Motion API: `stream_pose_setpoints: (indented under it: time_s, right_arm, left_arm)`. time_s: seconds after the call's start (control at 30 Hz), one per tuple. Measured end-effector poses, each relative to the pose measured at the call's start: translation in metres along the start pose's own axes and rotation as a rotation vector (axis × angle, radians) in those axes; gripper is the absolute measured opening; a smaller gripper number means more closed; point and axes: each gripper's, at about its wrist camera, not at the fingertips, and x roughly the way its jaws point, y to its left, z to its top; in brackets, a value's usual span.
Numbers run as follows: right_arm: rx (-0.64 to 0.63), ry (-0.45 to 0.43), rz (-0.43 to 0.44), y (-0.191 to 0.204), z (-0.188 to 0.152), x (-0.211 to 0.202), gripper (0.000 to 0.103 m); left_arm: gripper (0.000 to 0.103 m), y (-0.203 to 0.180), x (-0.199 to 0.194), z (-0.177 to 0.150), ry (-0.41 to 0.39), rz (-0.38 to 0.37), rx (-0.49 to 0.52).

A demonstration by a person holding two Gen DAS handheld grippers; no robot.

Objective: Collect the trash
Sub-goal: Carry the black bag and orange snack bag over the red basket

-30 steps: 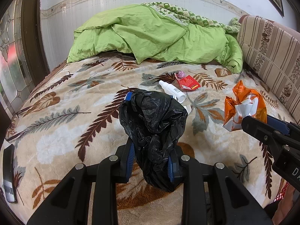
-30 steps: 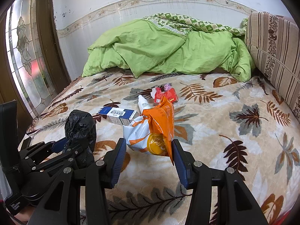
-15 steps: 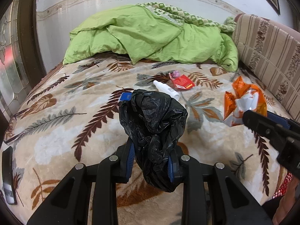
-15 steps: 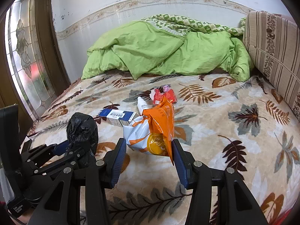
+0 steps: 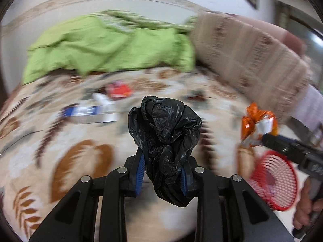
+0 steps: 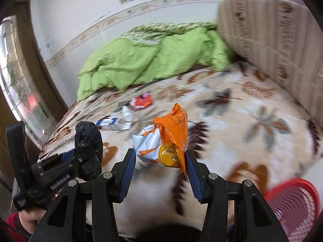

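Note:
My left gripper (image 5: 163,176) is shut on a crumpled black plastic bag (image 5: 165,129) and holds it above the bed; the bag also shows in the right wrist view (image 6: 88,141). My right gripper (image 6: 160,169) is shut on an orange and white snack wrapper (image 6: 164,141), seen in the left wrist view (image 5: 258,125) at the right. A red mesh basket (image 5: 276,179) sits low at the right, beyond the bed's edge, also in the right wrist view (image 6: 292,199). On the bed lie a blue and white box (image 5: 88,113), a white bottle (image 6: 127,114) and a red packet (image 5: 119,89).
The bed has a leaf-patterned blanket (image 6: 252,121), a green quilt (image 5: 109,44) bunched at the far end and a striped headboard cushion (image 6: 272,36) on the right. A window (image 6: 18,84) is at the left. Both views are motion-blurred.
Both grippers have swung to the right and back from the bed, still holding the bag and the wrapper. The red basket has come into view at the lower right.

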Motion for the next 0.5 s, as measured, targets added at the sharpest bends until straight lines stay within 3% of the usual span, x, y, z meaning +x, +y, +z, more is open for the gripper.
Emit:
stream_pose_setpoints:
  time_s: [0.23, 0.37, 0.5]
  right_arm:
    - [0.138, 0.012, -0.159, -0.084, -0.028, -0.065, 0.053]
    - [0.220, 0.020, -0.245, -0.127, -0.049, -0.099, 0.053]
    - [0.288, 0.028, -0.290, -0.154, -0.066, -0.114, 0.053]
  left_arm:
    - [0.028, -0.101, 0.013, 0.009, 0.114, -0.268, 0.150]
    - [0.028, -0.153, 0.025, 0.005, 0.188, -0.377, 0.203]
    - [0.028, -0.195, 0.038, -0.004, 0.254, -0.439, 0.240]
